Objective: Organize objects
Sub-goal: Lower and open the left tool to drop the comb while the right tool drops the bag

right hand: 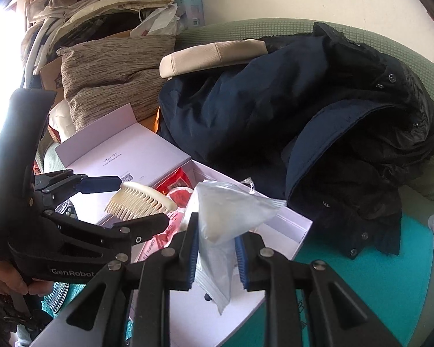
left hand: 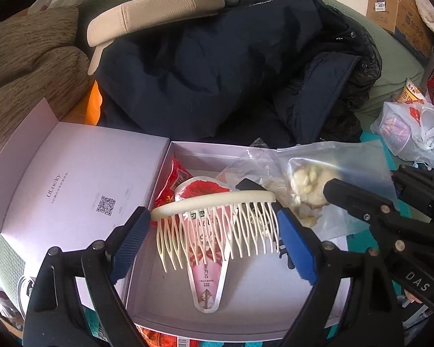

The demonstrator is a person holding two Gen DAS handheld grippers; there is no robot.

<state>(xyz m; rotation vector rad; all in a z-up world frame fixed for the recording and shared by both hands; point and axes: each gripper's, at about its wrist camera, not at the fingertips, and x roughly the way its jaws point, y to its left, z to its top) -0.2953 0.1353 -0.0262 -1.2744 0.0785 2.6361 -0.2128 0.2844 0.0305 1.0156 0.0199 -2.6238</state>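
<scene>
My left gripper (left hand: 214, 228) is shut on a cream hair comb (left hand: 217, 219), held by its two ends above the open white box (left hand: 147, 303). The comb also shows in the right wrist view (right hand: 139, 201). My right gripper (right hand: 215, 250) is shut on a clear zip bag (right hand: 228, 217) with pale contents, held over the box's right side; the bag shows in the left wrist view (left hand: 318, 190). Inside the box lie a pink cone-shaped packet (left hand: 207, 283) and a red snack packet (left hand: 173, 182).
The box lid (left hand: 81, 179) lies open to the left. A dark navy jacket (left hand: 231, 66) is piled behind the box, with a beige cushion (left hand: 156, 17) and brown pillows (left hand: 29, 57). A white plastic bag (left hand: 413, 127) lies at the right. A teal mat (right hand: 361, 274) lies under the box.
</scene>
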